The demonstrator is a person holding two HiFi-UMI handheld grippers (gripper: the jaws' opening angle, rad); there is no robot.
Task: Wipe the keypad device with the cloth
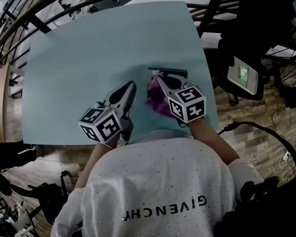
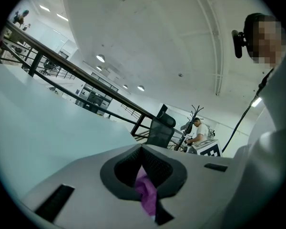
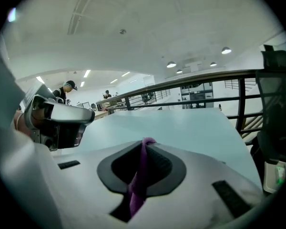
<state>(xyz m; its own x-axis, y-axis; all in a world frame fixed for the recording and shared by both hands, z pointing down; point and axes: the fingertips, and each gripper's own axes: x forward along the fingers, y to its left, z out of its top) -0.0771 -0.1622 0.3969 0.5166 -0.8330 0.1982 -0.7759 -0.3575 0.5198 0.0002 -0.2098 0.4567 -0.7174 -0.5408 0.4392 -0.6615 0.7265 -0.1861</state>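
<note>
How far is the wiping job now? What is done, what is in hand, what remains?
Done: the purple cloth is grasped. In hand: the left claw and the right claw are both shut on it, close to the dark rectangular keypad device on the light blue table. Left: the wiping itself; no view shows the cloth pressed on the keypad.

- Cloth (image 1: 157, 104) (image 2: 146, 191) (image 3: 139, 178): purple, crumpled; it is hanging bunched just above the table (image 1: 89, 63), with folds being pinched in the left gripper (image 1: 131, 86) and the right gripper (image 1: 158, 77).
- Keypad device (image 1: 174, 73): dark grey, flat; it is lying on the table's near right part, partly hidden behind the cloth.
</note>
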